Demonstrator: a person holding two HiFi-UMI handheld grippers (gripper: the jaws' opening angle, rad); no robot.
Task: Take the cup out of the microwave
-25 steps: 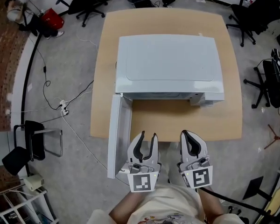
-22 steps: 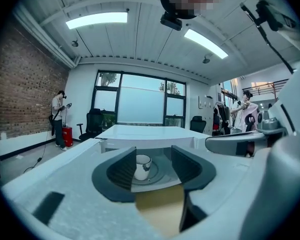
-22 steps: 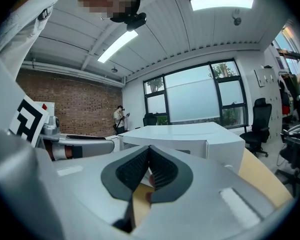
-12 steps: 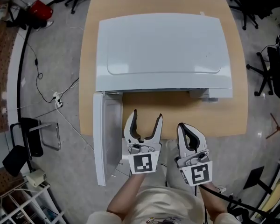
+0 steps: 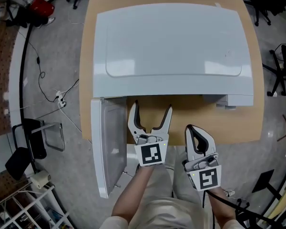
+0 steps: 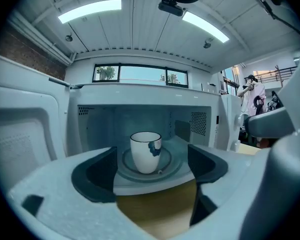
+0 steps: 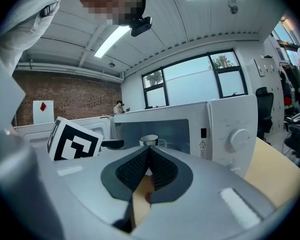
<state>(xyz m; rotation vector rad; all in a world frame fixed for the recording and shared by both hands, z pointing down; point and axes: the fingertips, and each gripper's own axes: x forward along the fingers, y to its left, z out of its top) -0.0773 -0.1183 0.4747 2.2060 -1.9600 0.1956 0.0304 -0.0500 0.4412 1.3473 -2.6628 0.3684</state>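
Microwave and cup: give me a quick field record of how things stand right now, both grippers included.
microwave: on the table, cavity facing the person
door: swung fully open, at the person's left
cup: white with a dark blue mark, upright on the turntable plate, not yet touched
left gripper: at the cavity mouth, aimed at the cup, jaws opening, nothing between them
right gripper: held back near the table edge, jaws together, empty
task: cup not yet taken out

White cup (image 6: pixel 146 151) with dark blue blotch, white microwave (image 5: pixel 174 46), tan table (image 5: pixel 190 118), grey floor (image 5: pixel 52 56).
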